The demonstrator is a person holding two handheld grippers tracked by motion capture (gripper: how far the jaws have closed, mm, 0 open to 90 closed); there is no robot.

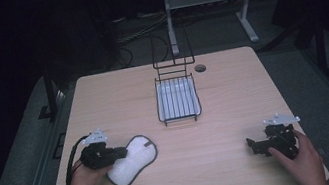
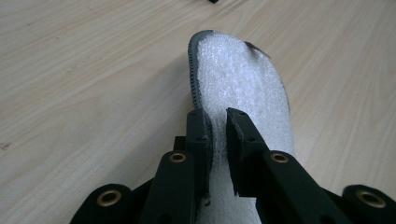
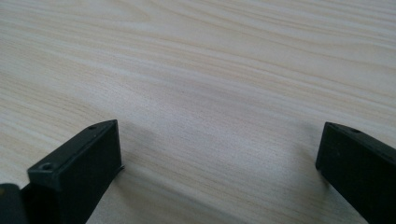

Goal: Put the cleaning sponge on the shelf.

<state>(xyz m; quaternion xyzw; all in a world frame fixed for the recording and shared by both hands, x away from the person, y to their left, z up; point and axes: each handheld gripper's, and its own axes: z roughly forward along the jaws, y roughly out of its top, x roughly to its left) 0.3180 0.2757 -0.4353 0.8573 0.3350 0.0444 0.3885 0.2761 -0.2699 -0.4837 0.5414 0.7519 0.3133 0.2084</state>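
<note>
Left tool [image 2: 217, 123] is pinching a fuzzy white oval pad [image 2: 243, 88] with grey stitched edging; right tool [image 3: 219, 154] sits spread wide over the pale woodgrain desk [image 3: 210, 70].

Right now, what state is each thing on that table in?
White fluffy pad: lying flat on the table, its near end pinched.
Left gripper: shut on the pad's edge.
Right gripper: open, holding nothing, low over bare wood.
Wire rack: upright at the table's far side, a white tray in its base.

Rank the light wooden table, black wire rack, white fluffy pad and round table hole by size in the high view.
1. Light wooden table
2. Black wire rack
3. White fluffy pad with grey edging, somewhat smaller
4. Round table hole
</note>
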